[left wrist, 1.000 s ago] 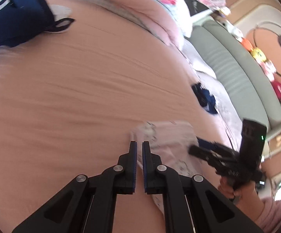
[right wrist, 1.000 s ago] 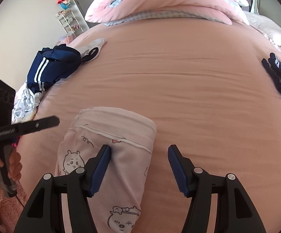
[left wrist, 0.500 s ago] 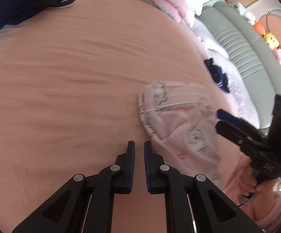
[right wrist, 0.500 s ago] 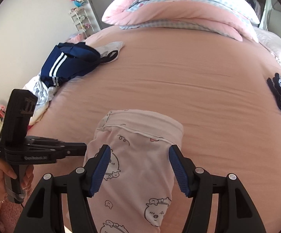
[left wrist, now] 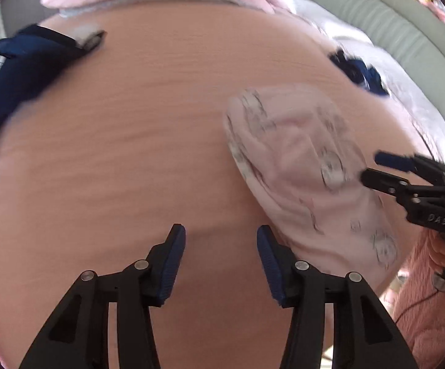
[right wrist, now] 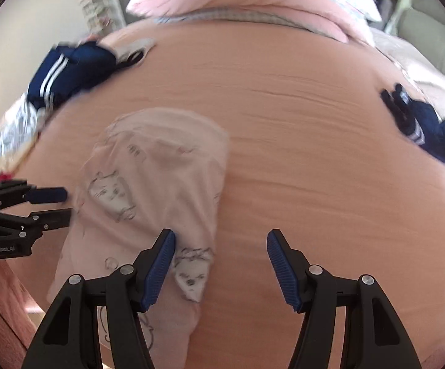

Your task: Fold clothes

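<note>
Pale pink cartoon-print pyjama trousers (right wrist: 161, 190) lie lengthwise on the salmon-pink bedsheet (right wrist: 299, 160), waistband toward the pillows, legs trailing off the near edge. And the left gripper (left wrist: 221, 264), pressed together a second ago, is opening now with only bare sheet between its blue pads, just beside the garment's left edge. The right gripper (right wrist: 221, 264) stands spread, nothing pinched, its left pad over the trouser leg. Both have swung in on the cloth from either side, so my read is a fresh two-handed grab for the next fold. Dark navy striped tracksuit clothes (right wrist: 68, 73) wait far left.
</note>
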The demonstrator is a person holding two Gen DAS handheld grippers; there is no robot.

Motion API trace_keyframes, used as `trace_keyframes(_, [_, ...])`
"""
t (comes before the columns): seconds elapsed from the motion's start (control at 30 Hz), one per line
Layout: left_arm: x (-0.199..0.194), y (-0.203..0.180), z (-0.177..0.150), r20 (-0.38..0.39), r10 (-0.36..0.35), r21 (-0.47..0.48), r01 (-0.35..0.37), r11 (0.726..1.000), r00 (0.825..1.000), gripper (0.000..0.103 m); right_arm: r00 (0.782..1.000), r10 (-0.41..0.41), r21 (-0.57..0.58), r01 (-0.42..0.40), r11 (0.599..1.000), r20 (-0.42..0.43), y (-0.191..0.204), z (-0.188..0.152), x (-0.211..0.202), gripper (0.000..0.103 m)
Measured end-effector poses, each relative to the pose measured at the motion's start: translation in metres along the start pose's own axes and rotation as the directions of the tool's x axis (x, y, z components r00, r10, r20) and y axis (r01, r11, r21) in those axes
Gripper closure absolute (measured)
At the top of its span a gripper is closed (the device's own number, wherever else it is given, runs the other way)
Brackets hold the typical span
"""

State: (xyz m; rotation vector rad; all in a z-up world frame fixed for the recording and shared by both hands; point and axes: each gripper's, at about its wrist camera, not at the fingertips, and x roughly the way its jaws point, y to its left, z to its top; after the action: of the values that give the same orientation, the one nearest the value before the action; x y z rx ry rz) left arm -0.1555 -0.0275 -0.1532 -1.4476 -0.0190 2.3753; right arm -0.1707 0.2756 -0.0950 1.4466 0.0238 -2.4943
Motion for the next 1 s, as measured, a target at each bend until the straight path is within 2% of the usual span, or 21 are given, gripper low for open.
trace_keyframes(0.1, [-0.017, -0.004, 0.021, 0.148, -0.083, -0.009, 0.085, 0.996, 0.986, 0.059, 0.998, 0.047, 0.012, -0.048, 0.999, 0.049, -0.009, 0.013, -0.011, 0.041])
trace_keyframes(0.17, [-0.017, -0.013, 0.033, 0.193, -0.128, 0.046, 0.122, 0.991, 0.973, 0.059, 0.996, 0.053, -0.009, -0.053, 0.999, 0.065, -0.004, 0.022, -0.011, 0.041])
trace_keyframes(0.23, [0.005, -0.028, 0.049, 0.153, -0.143, 0.091, 0.13, 0.987, 0.978, 0.059, 0.996, 0.064, -0.037, -0.062, 0.997, 0.054, 0.006, 0.025, -0.004, 0.041])
trace_keyframes(0.33, [0.042, -0.04, 0.066, 0.093, -0.086, 0.124, 0.074, 0.989, 0.992, 0.058, 0.996, 0.091, -0.065, -0.091, 0.994, 0.004, 0.02, 0.016, 0.007, 0.041])
trace_keyframes(0.4, [0.06, -0.037, 0.077, 0.079, -0.018, 0.063, 0.013, 0.998, 0.997, 0.056, 0.992, 0.114, -0.08, -0.118, 0.99, -0.049, 0.028, 0.004, 0.014, 0.041])
trace_keyframes(0.47, [0.076, -0.026, 0.08, 0.054, 0.031, -0.041, -0.029, 0.999, 0.998, 0.055, 0.977, 0.168, -0.077, -0.178, 0.981, -0.129, 0.034, -0.016, 0.019, 0.04])
trace_keyframes(0.53, [0.082, -0.017, 0.078, 0.045, 0.008, -0.11, -0.003, 0.994, 0.999, 0.056, 0.976, 0.179, -0.116, -0.194, 0.974, -0.127, 0.041, -0.036, 0.009, 0.04])
trace_keyframes(0.63, [0.062, -0.022, 0.077, 0.083, 0.015, -0.089, -0.007, 0.996, 0.996, 0.056, 0.975, 0.182, -0.141, -0.2, 0.97, -0.131, 0.039, -0.045, -0.007, 0.041])
trace_keyframes(0.73, [0.038, -0.024, 0.067, 0.107, -0.011, -0.057, 0.017, 0.998, 0.994, 0.057, 0.986, 0.161, -0.113, -0.166, 0.98, -0.05, 0.025, -0.028, -0.027, 0.041])
trace_keyframes(0.87, [0.027, -0.039, 0.041, 0.077, -0.062, 0.025, 0.06, 0.998, 0.995, 0.057, 0.992, 0.119, -0.086, -0.115, 0.99, 0.043, 0.01, 0.015, -0.028, 0.041])
trace_keyframes(1.0, [0.048, -0.035, 0.023, -0.001, 0.002, 0.037, -0.002, 0.999, 1.0, 0.056, 0.995, 0.086, -0.071, -0.083, 0.994, 0.043, 0.008, 0.046, 0.012, 0.041])
